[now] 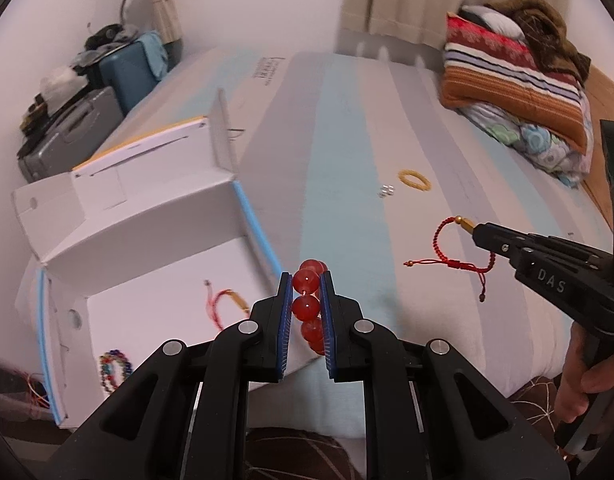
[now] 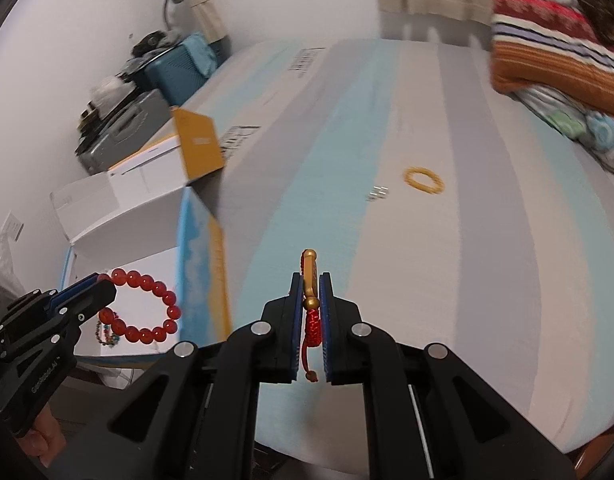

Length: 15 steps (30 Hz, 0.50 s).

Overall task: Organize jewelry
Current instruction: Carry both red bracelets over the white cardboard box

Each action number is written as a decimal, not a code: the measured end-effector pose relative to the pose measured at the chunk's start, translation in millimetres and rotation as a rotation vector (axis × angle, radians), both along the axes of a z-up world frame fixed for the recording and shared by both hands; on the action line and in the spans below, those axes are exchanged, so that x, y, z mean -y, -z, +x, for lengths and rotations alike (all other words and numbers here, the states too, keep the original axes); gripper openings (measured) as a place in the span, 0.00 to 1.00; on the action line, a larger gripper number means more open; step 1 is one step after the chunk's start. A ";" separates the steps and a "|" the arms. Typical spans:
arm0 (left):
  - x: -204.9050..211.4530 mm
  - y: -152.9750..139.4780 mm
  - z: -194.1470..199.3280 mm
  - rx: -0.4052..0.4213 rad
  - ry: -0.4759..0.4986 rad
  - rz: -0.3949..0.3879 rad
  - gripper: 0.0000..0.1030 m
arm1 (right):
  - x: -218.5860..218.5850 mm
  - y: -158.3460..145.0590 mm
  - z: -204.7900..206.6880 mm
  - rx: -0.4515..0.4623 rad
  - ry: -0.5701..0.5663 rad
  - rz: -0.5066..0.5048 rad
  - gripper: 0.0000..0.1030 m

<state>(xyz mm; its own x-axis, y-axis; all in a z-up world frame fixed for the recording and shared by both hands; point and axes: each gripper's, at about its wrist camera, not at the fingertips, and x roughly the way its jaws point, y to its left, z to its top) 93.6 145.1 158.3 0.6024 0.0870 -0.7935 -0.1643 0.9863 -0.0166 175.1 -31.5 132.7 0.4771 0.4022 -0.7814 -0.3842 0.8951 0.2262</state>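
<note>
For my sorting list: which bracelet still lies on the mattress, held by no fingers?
The yellow bracelet; the red bead bracelet and red cord bracelet are gripped.

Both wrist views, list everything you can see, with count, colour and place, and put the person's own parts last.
Red round-bead bracelet: one, red, held in the left gripper over the box.
Red braided cord bracelet with gold charm: one, red and gold, hanging from the right gripper.
Yellow bead ring bracelet: one, yellow, on the striped bed.
Small silver pieces: a few, silver, beside the yellow bracelet.
Multicoloured bead bracelet: one, mixed colours, inside the box.
Pink cord bracelet: one, pink and gold, inside the box.
White open cardboard box: one, white with blue edges, left of bed.
Folded striped blankets: one stack, far right.
Left gripper: black, shut.
Right gripper: black, shut.
Hand: one, lower right.
</note>
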 end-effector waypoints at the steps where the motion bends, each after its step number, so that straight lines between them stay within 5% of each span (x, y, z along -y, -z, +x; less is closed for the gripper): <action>1: -8.2 -1.7 -3.0 0.002 -0.011 0.000 0.12 | -9.7 -1.3 -0.8 0.002 -0.011 0.003 0.07; 15: -128.0 1.8 -55.1 -0.027 -0.212 0.016 0.12 | -141.5 -0.9 -25.2 0.001 -0.186 0.001 0.07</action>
